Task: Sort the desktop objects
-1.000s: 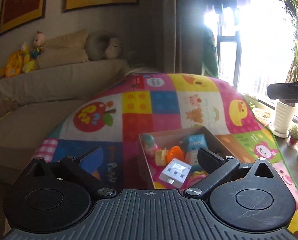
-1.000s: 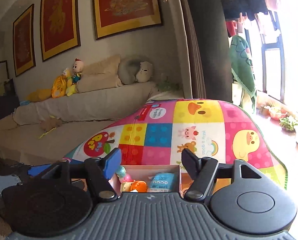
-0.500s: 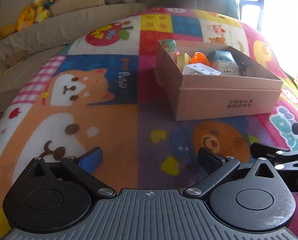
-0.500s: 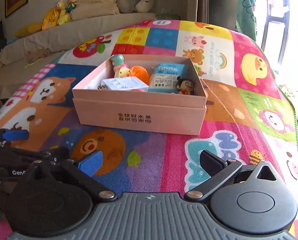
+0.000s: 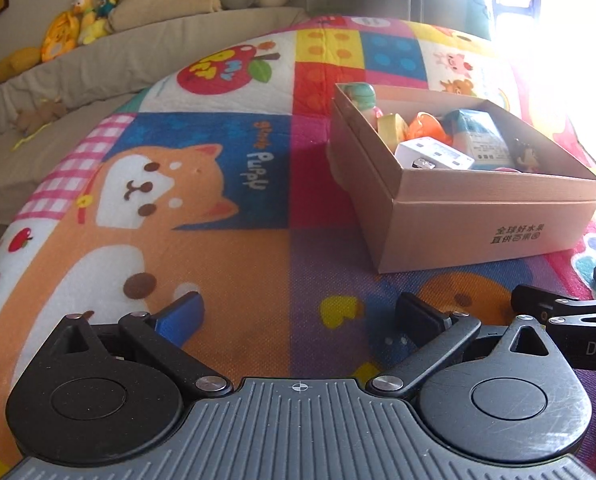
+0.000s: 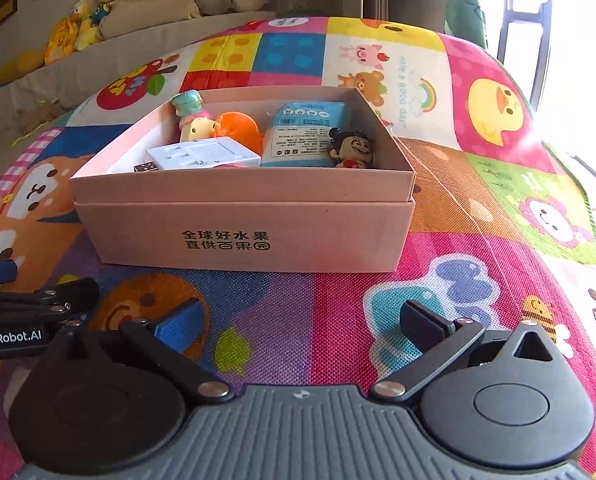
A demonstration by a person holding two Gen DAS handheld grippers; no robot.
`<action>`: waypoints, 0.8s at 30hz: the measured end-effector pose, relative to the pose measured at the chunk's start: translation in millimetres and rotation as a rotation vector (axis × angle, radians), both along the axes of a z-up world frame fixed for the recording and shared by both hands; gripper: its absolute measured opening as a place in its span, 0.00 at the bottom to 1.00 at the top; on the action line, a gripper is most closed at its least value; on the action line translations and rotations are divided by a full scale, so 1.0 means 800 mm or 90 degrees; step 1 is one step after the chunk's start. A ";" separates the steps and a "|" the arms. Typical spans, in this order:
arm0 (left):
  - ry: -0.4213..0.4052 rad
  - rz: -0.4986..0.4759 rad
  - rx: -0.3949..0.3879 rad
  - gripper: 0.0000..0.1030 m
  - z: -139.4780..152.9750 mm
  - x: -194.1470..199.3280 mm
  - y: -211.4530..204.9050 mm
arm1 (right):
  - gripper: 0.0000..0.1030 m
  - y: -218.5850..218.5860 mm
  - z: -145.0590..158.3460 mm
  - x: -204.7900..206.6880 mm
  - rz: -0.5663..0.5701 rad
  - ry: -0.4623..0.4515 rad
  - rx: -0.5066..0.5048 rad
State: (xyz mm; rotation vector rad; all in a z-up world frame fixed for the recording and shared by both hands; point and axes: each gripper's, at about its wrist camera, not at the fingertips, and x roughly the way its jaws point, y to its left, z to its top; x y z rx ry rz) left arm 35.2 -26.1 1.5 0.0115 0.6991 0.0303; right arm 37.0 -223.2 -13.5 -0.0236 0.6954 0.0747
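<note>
An open pink cardboard box (image 6: 241, 240) stands on the colourful play mat (image 6: 478, 216). Inside lie a white plug adapter (image 6: 205, 154), an orange toy (image 6: 237, 128), a blue tissue pack (image 6: 302, 132), a dark-haired figurine (image 6: 354, 152) and a green-capped doll (image 6: 187, 106). My right gripper (image 6: 300, 322) hangs open just in front of the box, nothing between its fingers. My left gripper (image 5: 298, 314) is open too, low over the mat, with the box (image 5: 478, 220) ahead to its right. The adapter (image 5: 434, 154) shows in the left wrist view.
A grey sofa (image 5: 97, 52) with plush toys (image 5: 77, 24) and cushions runs along the back. A bright window (image 6: 578, 40) lies to the right. The mat's right edge (image 6: 594, 232) drops off. Bare mat with a puppy print (image 5: 149, 184) spreads left of the box.
Both grippers have sunk and tipped down, so the views went from the wall and sofa to the mat and box close up. The right gripper's jaws spread wider.
</note>
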 end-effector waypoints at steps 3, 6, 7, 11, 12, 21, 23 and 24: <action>0.000 0.000 -0.003 1.00 0.000 -0.001 0.001 | 1.00 -0.001 0.001 0.001 0.000 0.001 0.003; 0.001 0.000 -0.003 1.00 0.000 -0.001 0.000 | 1.00 -0.001 0.001 0.001 0.000 0.002 0.003; 0.000 0.000 -0.002 1.00 0.000 -0.001 0.000 | 1.00 -0.001 0.001 0.001 0.000 0.001 0.003; 0.000 0.000 -0.002 1.00 0.000 0.000 0.001 | 1.00 -0.001 0.001 0.000 0.000 0.002 0.003; 0.000 0.000 -0.002 1.00 0.000 -0.001 0.001 | 1.00 -0.001 0.001 0.000 0.000 0.002 0.004; 0.000 0.000 -0.003 1.00 0.000 0.000 0.001 | 1.00 -0.001 0.001 0.000 0.000 0.002 0.004; 0.000 0.000 -0.003 1.00 0.000 0.000 0.001 | 1.00 -0.001 0.001 0.000 0.000 0.001 0.003; 0.000 0.000 -0.002 1.00 0.000 0.000 0.001 | 1.00 -0.001 0.001 0.000 0.000 0.002 0.003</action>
